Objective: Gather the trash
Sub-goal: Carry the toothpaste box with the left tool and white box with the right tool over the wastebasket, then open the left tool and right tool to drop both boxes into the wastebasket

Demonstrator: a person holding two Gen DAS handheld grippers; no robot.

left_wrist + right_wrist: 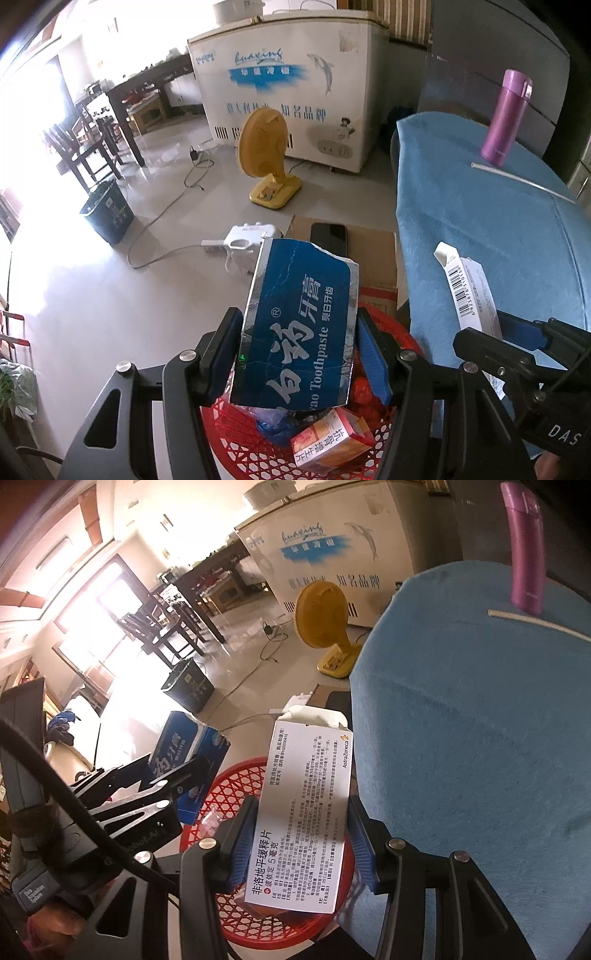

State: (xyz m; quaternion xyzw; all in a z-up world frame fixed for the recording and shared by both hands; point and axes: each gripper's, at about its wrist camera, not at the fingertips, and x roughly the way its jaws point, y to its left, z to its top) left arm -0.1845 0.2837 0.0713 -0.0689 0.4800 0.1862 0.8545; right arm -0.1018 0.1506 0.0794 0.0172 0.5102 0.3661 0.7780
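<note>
Now I am holding both boxes over the red basket (236, 782): left gripper (295, 354) clamping the toothpaste box (295, 332), right gripper (299, 845) clamping the medicine box (306, 812). Next, I judge, both jaws need opening so the boxes drop inside.

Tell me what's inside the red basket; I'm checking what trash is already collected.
The red basket holds an orange-and-white box and some blue plastic. The held toothpaste box and white medicine box cover the rest.

"Toothpaste" on blue box (295, 325)
</note>
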